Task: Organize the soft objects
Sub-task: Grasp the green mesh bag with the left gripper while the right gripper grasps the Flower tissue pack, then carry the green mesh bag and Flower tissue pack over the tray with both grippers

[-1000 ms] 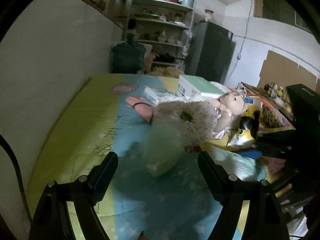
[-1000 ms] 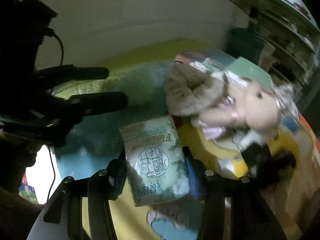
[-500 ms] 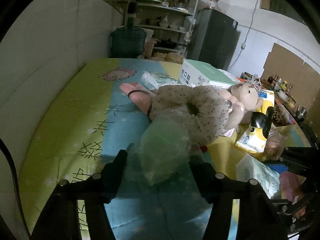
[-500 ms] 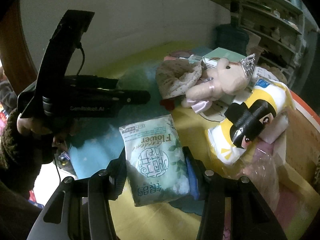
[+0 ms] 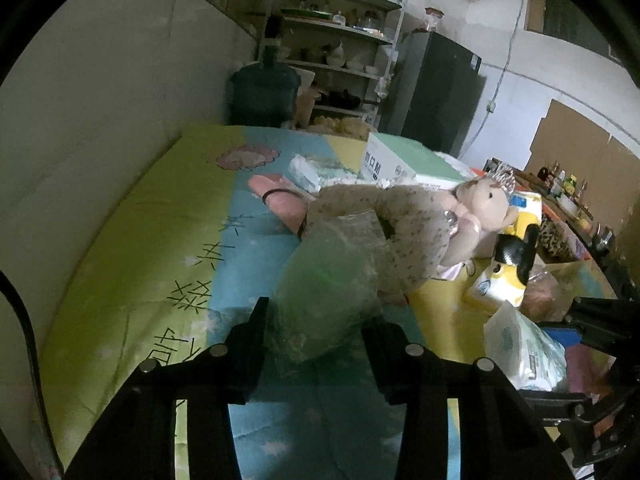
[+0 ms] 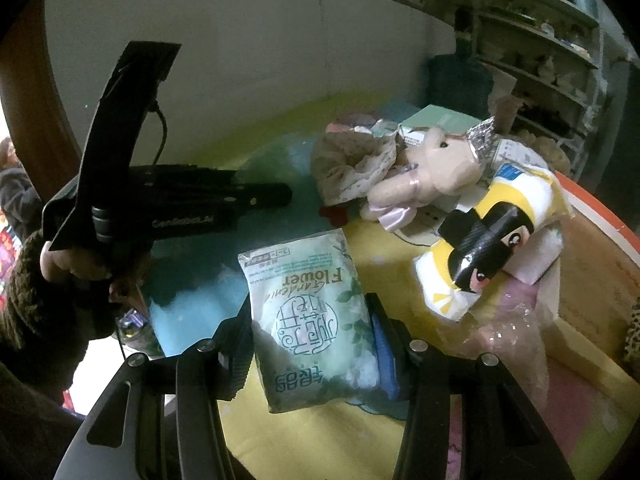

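Soft things lie scattered on a bed covered by a yellow-green and blue cartoon quilt (image 5: 132, 248). At the left, the left claw (image 5: 316, 332) has just been closing, and its two black fingers now press the sides of a crumpled, translucent green plastic bag (image 5: 328, 280) resting on the blue part of the quilt. Just behind the bag lies a beige plush bear in a speckled dress and silver crown (image 5: 404, 220). Further right sits a yellow, white and black cartoon-printed tissue pack (image 6: 492, 236). At the right, the right claw (image 6: 312, 340) is clamped on a pale green soft tissue packet printed with "Flower" (image 6: 312, 316), held above the yellow part of the bed.
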Motion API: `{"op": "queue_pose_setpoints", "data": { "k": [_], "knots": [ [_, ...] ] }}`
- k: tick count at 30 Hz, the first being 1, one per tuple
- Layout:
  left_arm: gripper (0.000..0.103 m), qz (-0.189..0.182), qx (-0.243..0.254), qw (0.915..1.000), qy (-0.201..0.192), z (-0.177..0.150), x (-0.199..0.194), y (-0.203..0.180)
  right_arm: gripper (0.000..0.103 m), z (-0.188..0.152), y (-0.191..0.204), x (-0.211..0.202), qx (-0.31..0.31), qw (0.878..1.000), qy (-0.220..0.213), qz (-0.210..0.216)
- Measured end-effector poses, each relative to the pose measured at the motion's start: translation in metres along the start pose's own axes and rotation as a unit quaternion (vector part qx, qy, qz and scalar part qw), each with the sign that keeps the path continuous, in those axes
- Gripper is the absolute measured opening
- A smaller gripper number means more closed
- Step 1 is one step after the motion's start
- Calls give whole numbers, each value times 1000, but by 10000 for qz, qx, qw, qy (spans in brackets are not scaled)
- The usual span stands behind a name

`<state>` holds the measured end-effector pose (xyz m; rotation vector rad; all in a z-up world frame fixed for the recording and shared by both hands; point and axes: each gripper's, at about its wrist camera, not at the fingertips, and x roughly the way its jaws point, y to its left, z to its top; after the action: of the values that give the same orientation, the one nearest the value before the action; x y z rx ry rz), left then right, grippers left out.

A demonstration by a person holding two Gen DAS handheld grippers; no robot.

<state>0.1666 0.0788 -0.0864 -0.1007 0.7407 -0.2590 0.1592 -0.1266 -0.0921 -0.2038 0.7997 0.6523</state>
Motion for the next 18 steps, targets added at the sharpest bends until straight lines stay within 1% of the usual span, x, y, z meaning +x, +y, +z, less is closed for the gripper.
{"op": "queue_pose_setpoints", "data": {
  "k": [6,18],
  "knots": [
    [45,-5,44,9998,-182,4,-16,-7,52,0,2,-17,38,9998,-175,-36],
    [45,-104,224,9984,-511,16,-42,-44,52,-2,-8,-56,183,9979,-560,-252]
  ]
}}
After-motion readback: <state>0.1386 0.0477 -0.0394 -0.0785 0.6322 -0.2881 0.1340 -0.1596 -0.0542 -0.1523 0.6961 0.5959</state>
